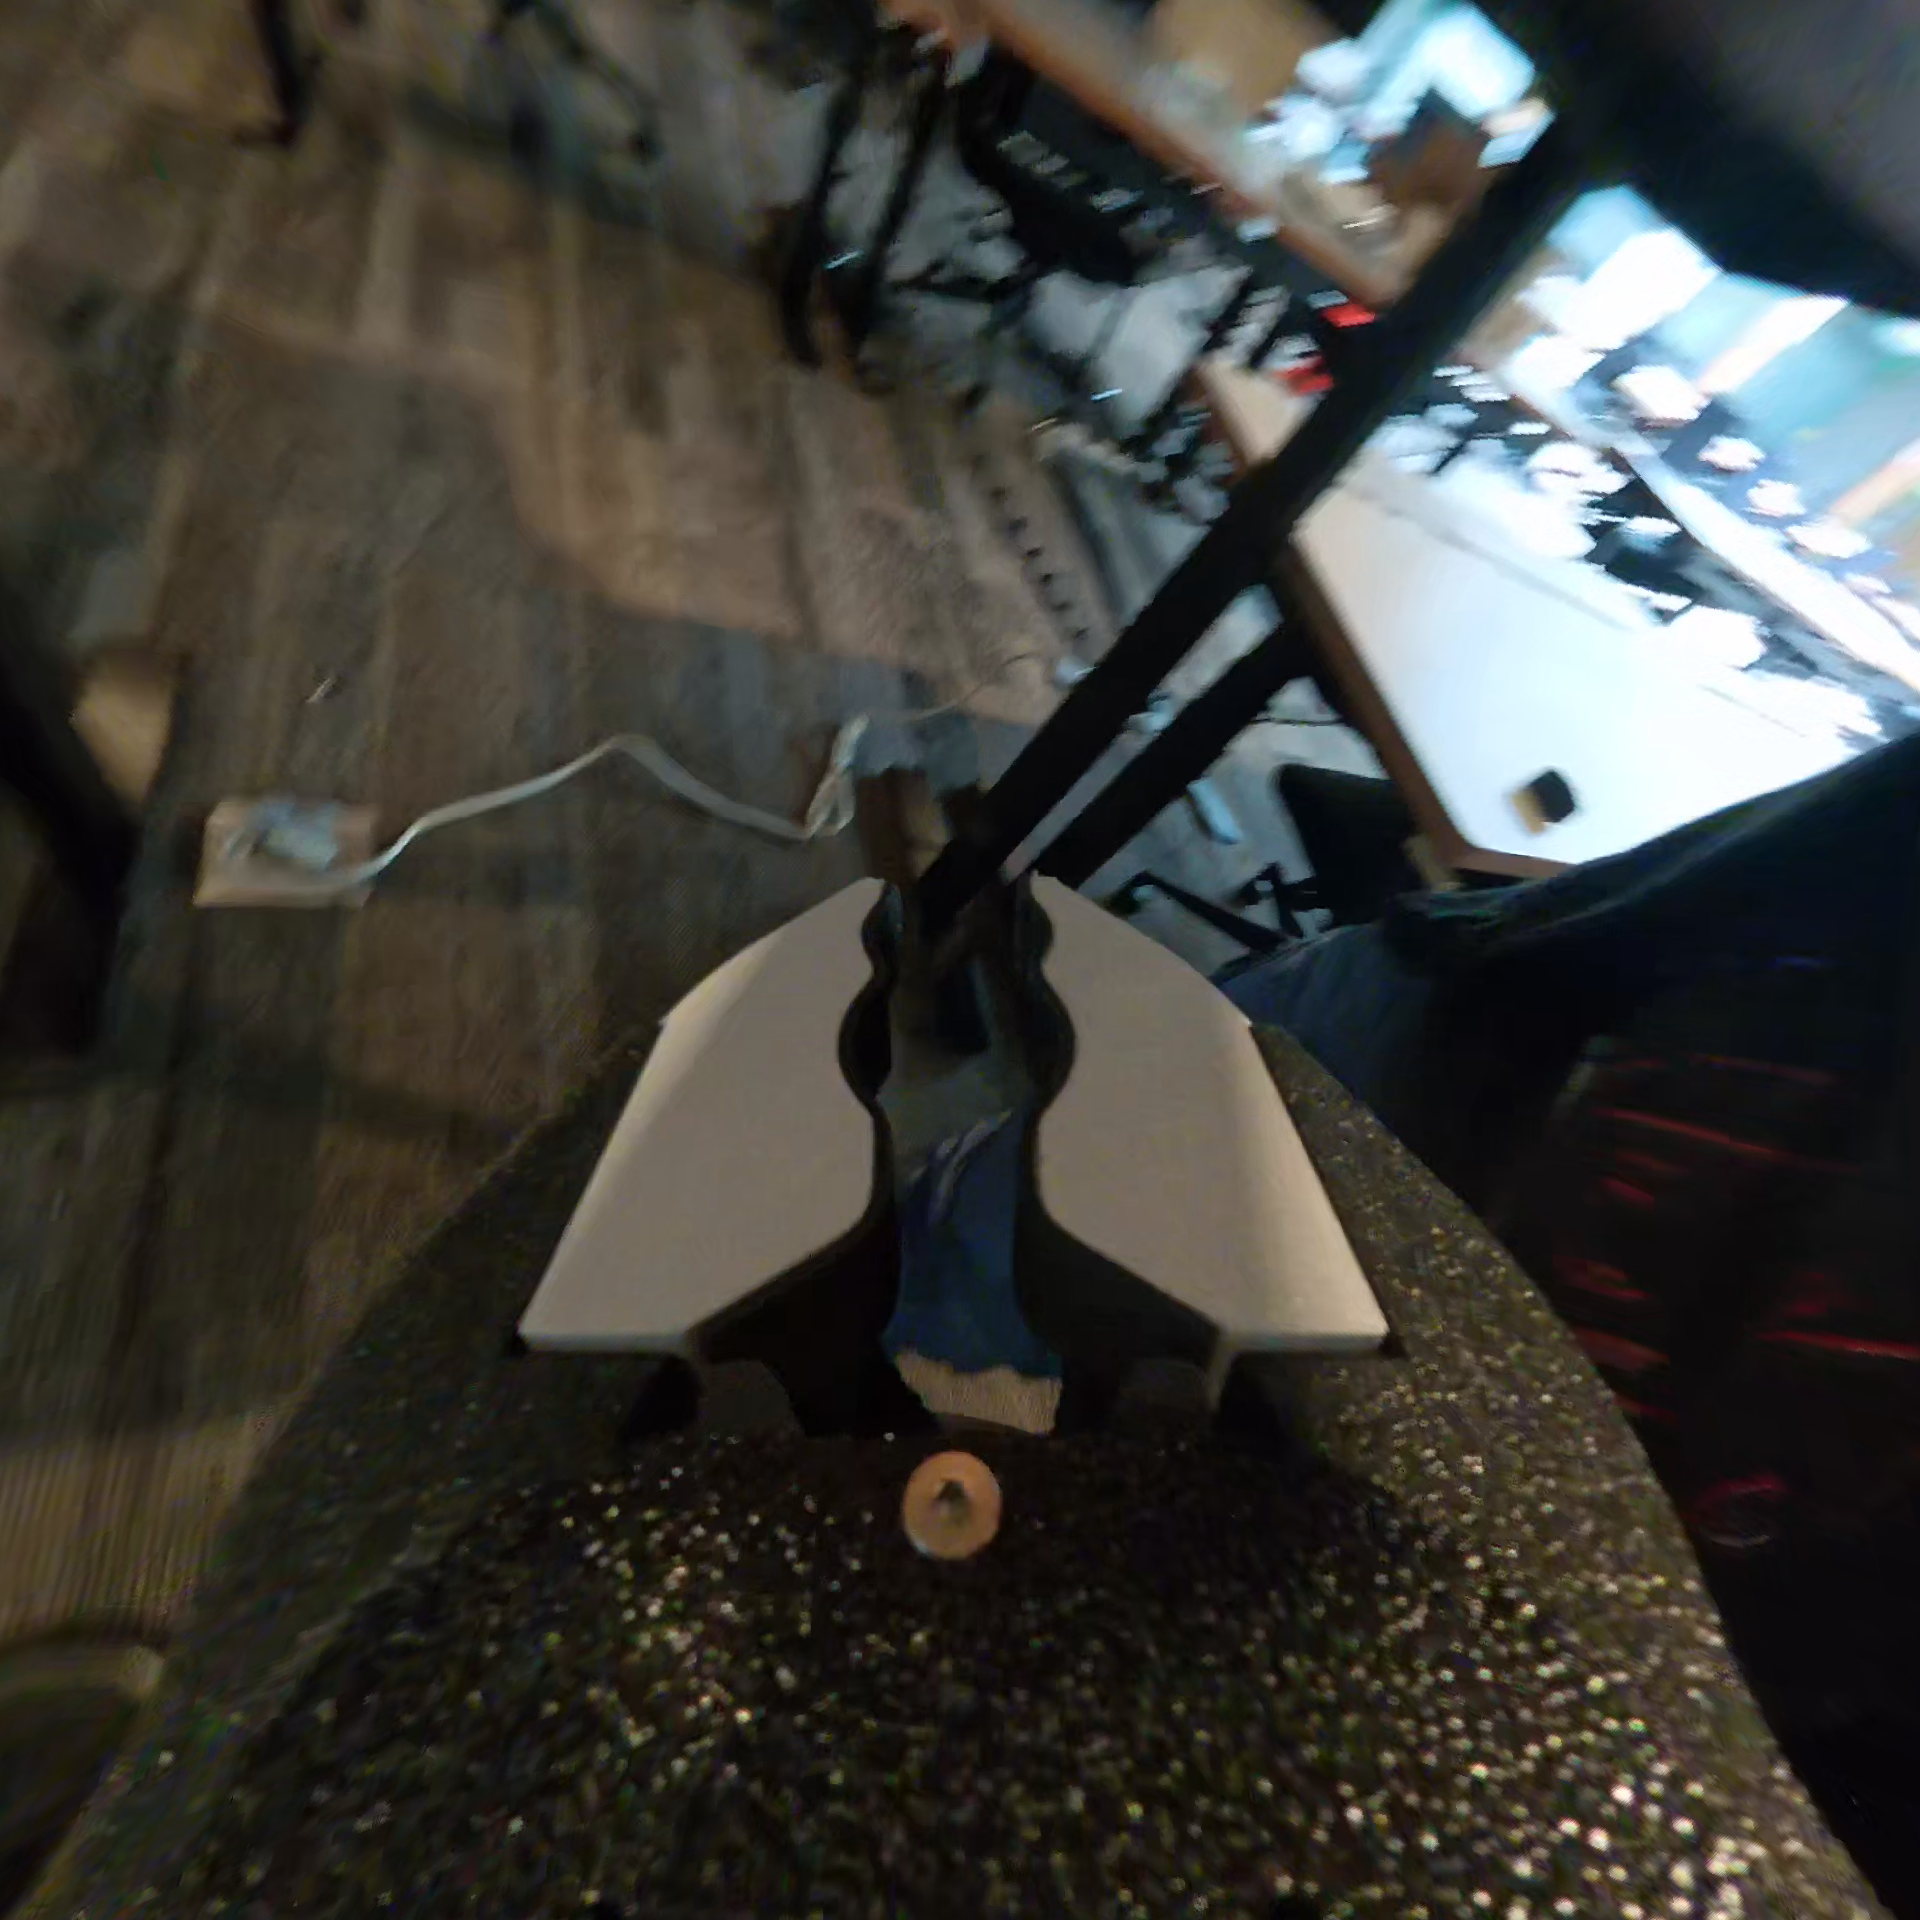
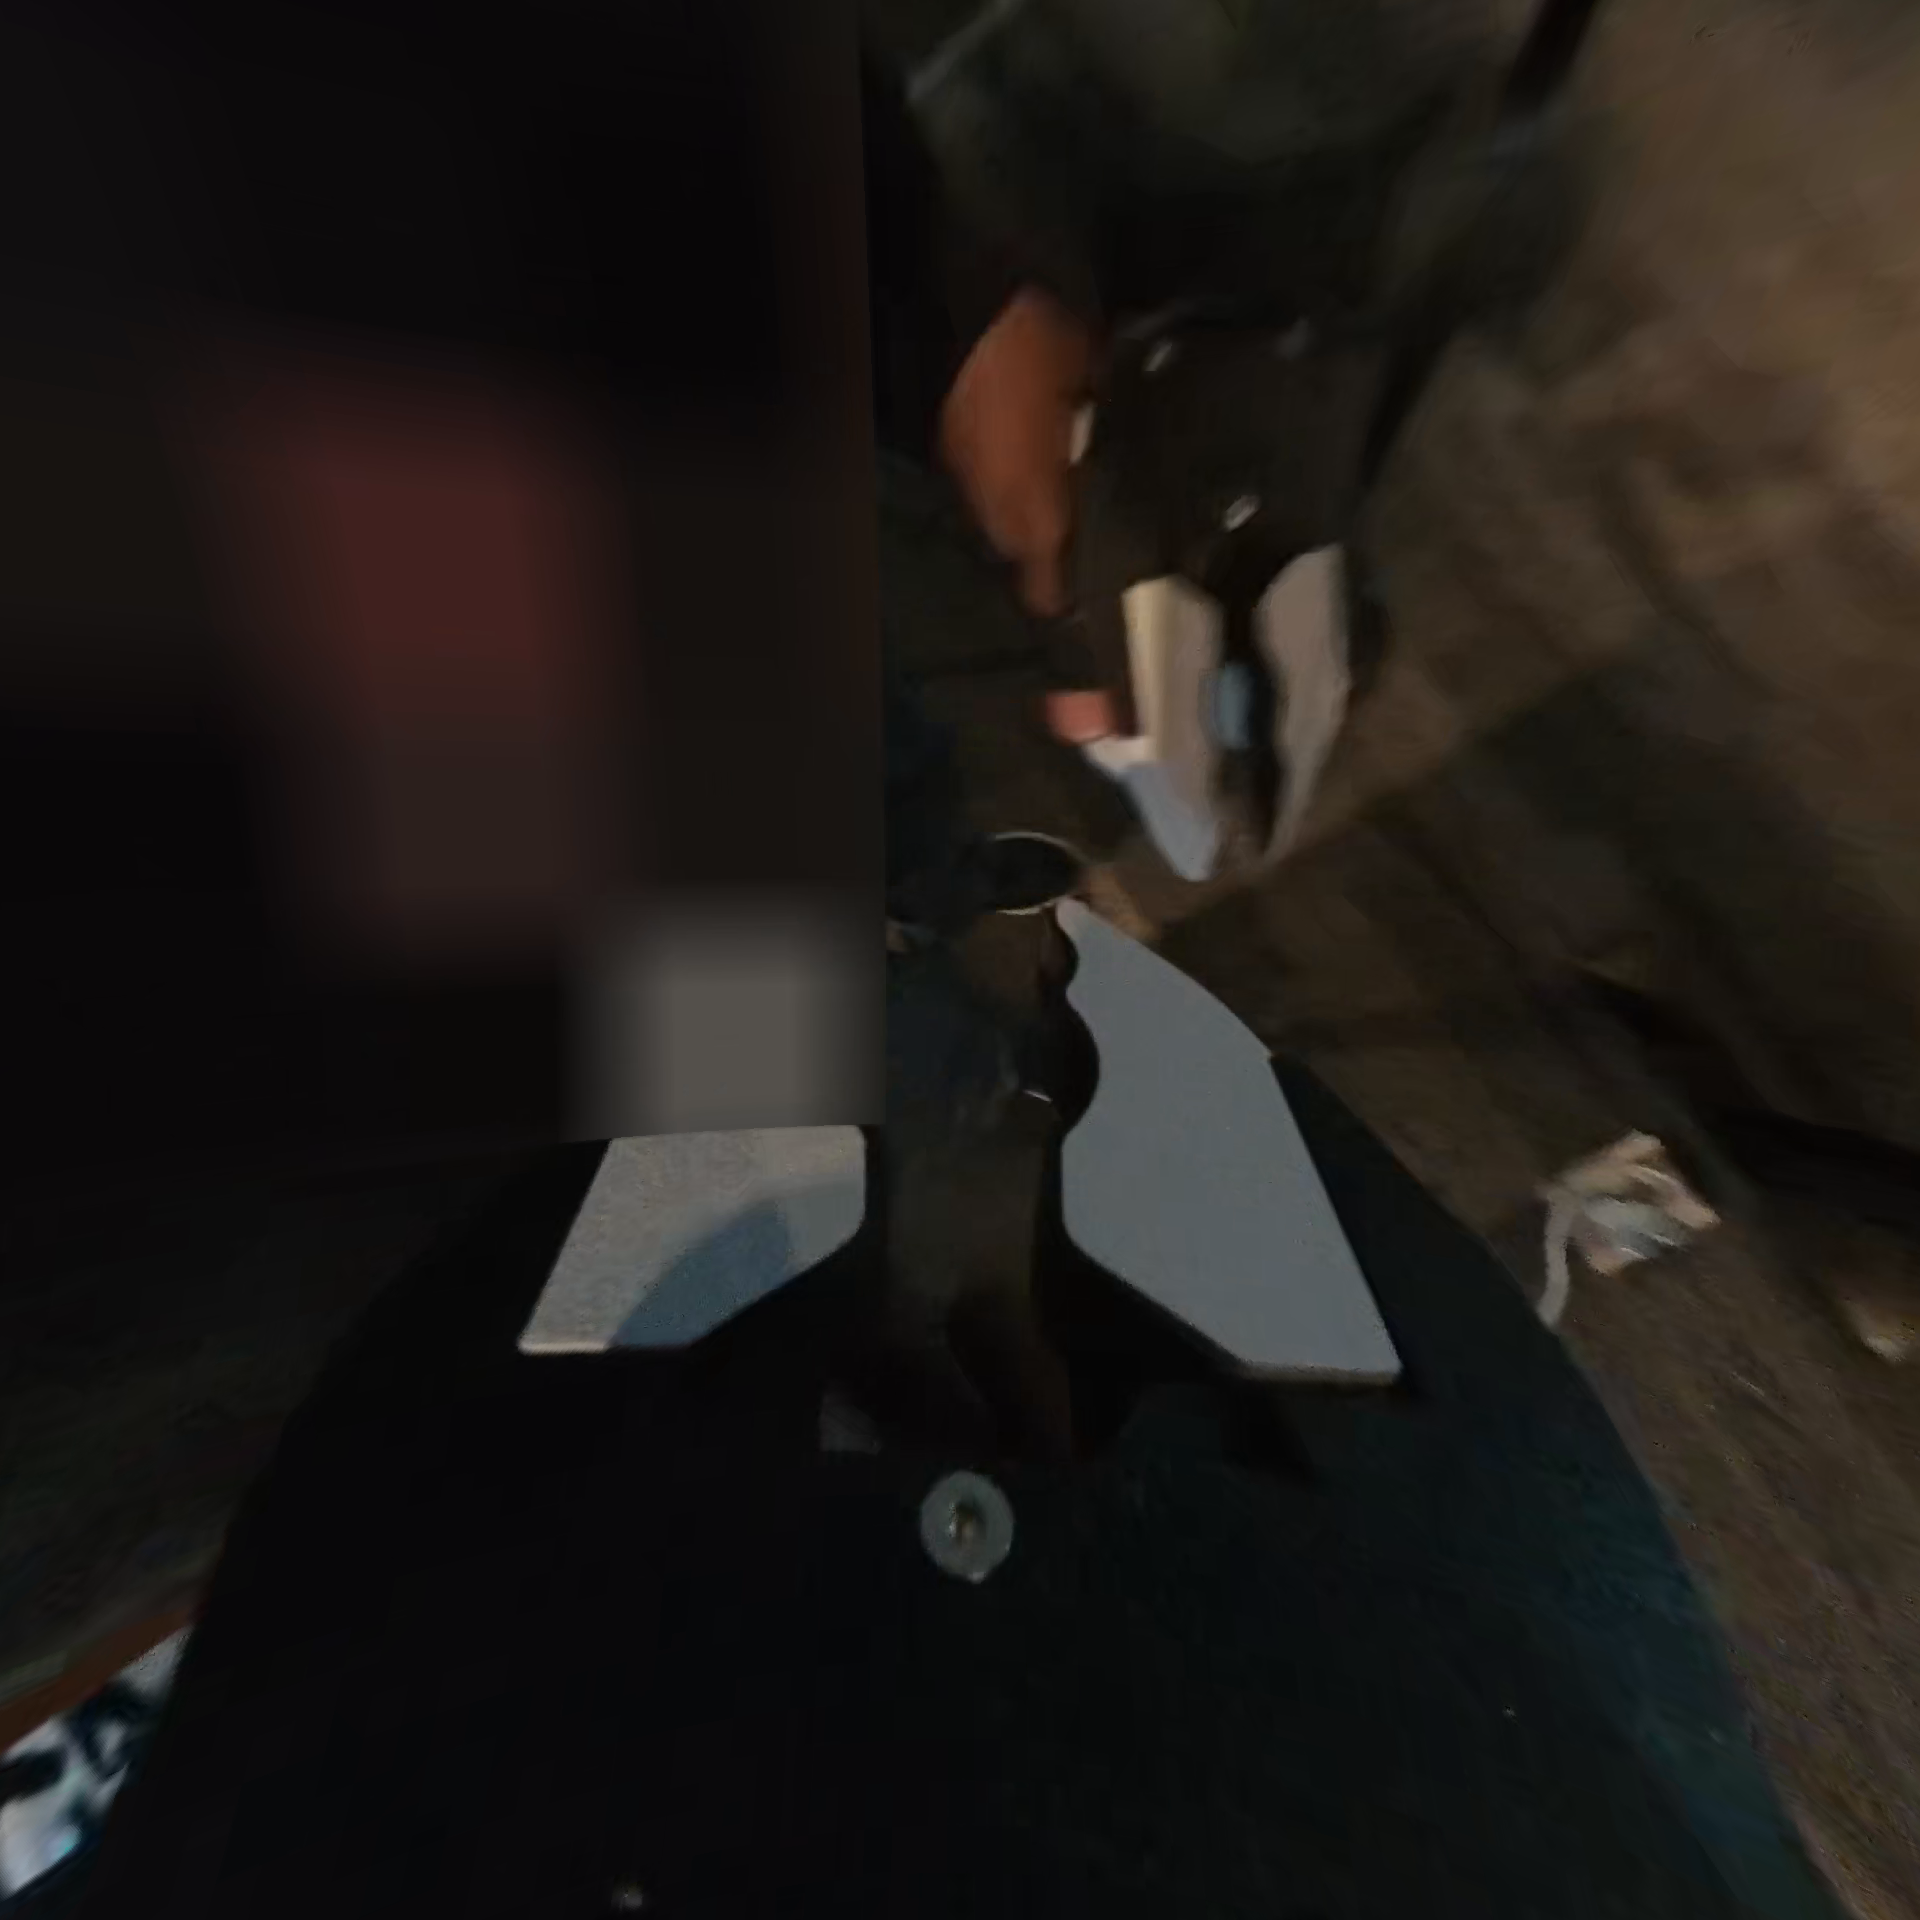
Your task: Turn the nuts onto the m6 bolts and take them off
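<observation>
No nut or bolt shows clearly in either blurred view. My left gripper (image 1: 958, 904) points down at the carpet. Its white fingers (image 1: 748, 1122) stand a narrow gap apart with nothing between the tips. It also shows in the right wrist view (image 2: 1236, 675), held by a hand (image 2: 1018, 447), with a small pale patch in its gap. My right gripper (image 2: 977, 935) has one white finger (image 2: 1184, 1164) in view. The tip of the other is under a blur patch. A dark round rim (image 2: 1023, 873) sits at the tips. I cannot tell what it is.
Grey-brown carpet (image 1: 416, 520) fills the left wrist view, with a floor socket box (image 1: 286, 847) and a pale cable (image 1: 582, 779). A black table leg (image 1: 1226, 582) runs diagonally past the fingertips. White tables (image 1: 1558, 665) lie beyond. A white scrap (image 2: 1621, 1216) lies on the floor.
</observation>
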A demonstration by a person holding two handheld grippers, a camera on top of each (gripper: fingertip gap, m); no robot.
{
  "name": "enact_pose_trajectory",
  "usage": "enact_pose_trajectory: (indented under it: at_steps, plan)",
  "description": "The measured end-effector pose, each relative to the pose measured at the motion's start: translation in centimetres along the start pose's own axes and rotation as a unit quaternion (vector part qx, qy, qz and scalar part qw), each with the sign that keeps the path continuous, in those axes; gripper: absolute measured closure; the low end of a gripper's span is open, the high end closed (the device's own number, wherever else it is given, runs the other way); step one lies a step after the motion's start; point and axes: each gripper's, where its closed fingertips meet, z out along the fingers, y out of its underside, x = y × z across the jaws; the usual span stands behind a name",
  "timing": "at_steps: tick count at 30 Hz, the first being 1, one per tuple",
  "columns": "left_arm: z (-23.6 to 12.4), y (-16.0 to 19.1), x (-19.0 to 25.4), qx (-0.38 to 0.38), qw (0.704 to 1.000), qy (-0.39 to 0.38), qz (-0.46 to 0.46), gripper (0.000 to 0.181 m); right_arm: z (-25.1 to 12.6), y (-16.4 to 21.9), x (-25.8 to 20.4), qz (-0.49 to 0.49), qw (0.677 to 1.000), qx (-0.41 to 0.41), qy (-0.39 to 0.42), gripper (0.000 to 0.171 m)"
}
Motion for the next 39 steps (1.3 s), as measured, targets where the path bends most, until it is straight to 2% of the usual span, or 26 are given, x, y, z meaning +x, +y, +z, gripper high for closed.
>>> enact_pose_trajectory:
  at_steps: [3,6,9,11,14,17,23,27,31,34,39]
  plan:
    - [-1.3,1.2,-2.0,0.012,0.998,-0.060,-0.032,0.160,9.6,6.5,2.1,0.044,0.998,-0.014,-0.048,0.146]
    - [-2.7,2.7,-2.8,0.047,0.989,-0.117,-0.074,0.161,17.5,14.3,5.6,0.128,0.989,-0.034,-0.068,0.149]
    - [-2.9,5.9,-2.8,0.061,0.979,-0.169,-0.099,0.161,23.5,20.6,8.1,0.237,0.965,-0.055,-0.101,0.152]
    - [-2.2,7.8,-2.5,0.071,0.972,-0.196,-0.107,0.161,25.9,23.7,9.2,0.267,0.954,-0.081,-0.113,0.154]
    - [0.2,10.1,-2.2,0.096,0.963,-0.222,-0.119,0.161,26.8,26.7,11.4,0.256,0.957,-0.106,-0.085,0.153]
    - [3.6,11.9,-2.7,0.135,0.959,-0.214,-0.132,0.161,27.4,30.1,15.4,0.227,0.967,-0.111,-0.025,0.152]
    - [10.7,18.9,-7.1,0.111,0.966,-0.190,-0.138,0.162,31.1,43.3,26.8,0.232,0.954,-0.168,0.084,0.144]
    - [16.2,24.6,-12.3,0.115,0.957,-0.188,-0.190,0.163,34.6,54.4,36.6,0.270,0.934,-0.183,0.143,0.141]
    - [21.6,28.5,-19.4,0.106,0.954,-0.220,-0.174,0.164,37.6,64.8,48.5,0.294,0.922,-0.170,0.187,0.142]
    - [24.3,28.5,-25.5,0.128,0.947,-0.233,-0.180,0.167,38.0,70.9,58.5,0.317,0.911,-0.138,0.225,0.143]
    - [30.3,25.8,-33.6,0.172,0.943,-0.218,-0.186,0.168,36.3,78.5,74.4,0.345,0.892,-0.083,0.282,0.142]
